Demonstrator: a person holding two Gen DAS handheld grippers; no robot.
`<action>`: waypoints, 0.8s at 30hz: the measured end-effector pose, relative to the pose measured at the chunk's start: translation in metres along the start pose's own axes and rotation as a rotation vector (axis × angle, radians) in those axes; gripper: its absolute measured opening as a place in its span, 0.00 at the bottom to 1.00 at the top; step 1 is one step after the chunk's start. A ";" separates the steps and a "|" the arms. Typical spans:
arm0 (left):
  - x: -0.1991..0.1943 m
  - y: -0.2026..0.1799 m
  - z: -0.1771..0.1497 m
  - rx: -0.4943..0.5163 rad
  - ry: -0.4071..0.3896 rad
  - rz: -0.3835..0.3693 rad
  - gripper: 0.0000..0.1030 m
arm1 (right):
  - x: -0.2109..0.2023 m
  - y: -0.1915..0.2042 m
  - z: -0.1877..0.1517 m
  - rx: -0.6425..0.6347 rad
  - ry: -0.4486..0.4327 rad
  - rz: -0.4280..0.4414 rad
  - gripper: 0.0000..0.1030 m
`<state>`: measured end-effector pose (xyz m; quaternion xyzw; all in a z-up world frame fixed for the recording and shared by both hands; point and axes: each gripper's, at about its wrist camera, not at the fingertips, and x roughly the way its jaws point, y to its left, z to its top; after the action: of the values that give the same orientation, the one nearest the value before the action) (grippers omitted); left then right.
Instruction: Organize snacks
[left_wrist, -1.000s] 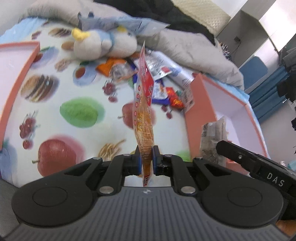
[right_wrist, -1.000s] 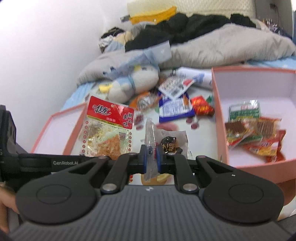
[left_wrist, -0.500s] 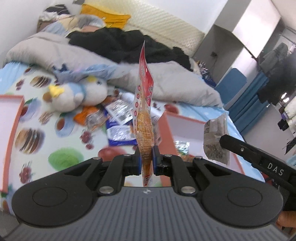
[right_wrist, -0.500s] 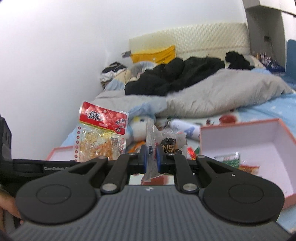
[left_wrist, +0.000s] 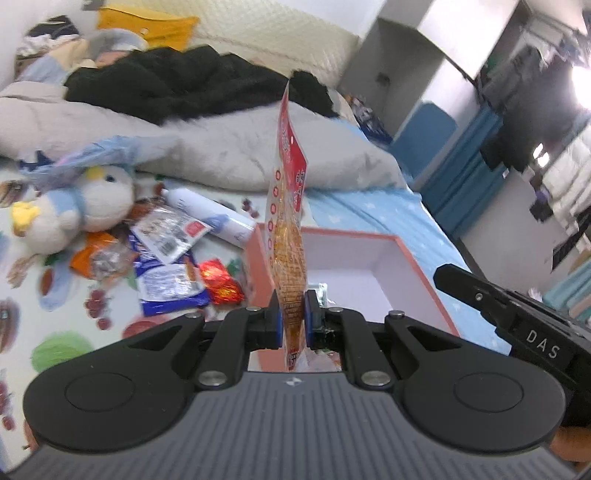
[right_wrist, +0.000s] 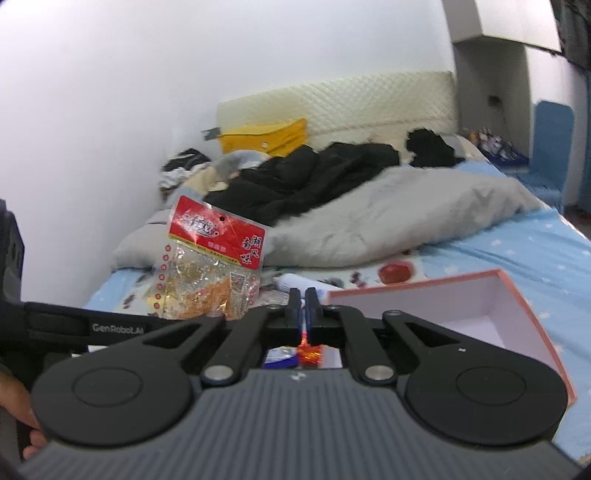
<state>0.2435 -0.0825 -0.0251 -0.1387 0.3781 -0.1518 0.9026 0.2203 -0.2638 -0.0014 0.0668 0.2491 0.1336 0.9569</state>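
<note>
Bed (left_wrist: 373, 210) cluttered; left gripper (left_wrist: 291, 319) clamps red-topped snack bag (left_wrist: 290, 236) above pink box (left_wrist: 417, 266); right gripper (right_wrist: 303, 310) closed, empty.

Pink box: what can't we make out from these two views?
- Pink box contents: left wrist view, hidden behind the left gripper and its red-topped snack packet.
- Box floor: right wrist view, behind the right gripper.
- Packet print: left view, edge-on.

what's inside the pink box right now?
In the left wrist view, the pink box shows bare white floor and walls at the back. A green-edged packet peeks beside the held snack bag; the left gripper hides the near part.
</note>
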 end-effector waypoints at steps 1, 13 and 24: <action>0.009 -0.005 0.000 0.010 0.016 -0.005 0.12 | 0.004 -0.008 -0.002 0.009 0.008 -0.020 0.03; 0.105 -0.048 -0.024 0.118 0.218 -0.022 0.12 | 0.027 -0.079 -0.050 0.167 0.138 -0.138 0.04; 0.139 -0.061 -0.037 0.168 0.296 -0.008 0.21 | 0.032 -0.104 -0.081 0.224 0.213 -0.191 0.04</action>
<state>0.2991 -0.1964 -0.1169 -0.0402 0.4924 -0.2055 0.8448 0.2301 -0.3488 -0.1061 0.1347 0.3675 0.0200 0.9200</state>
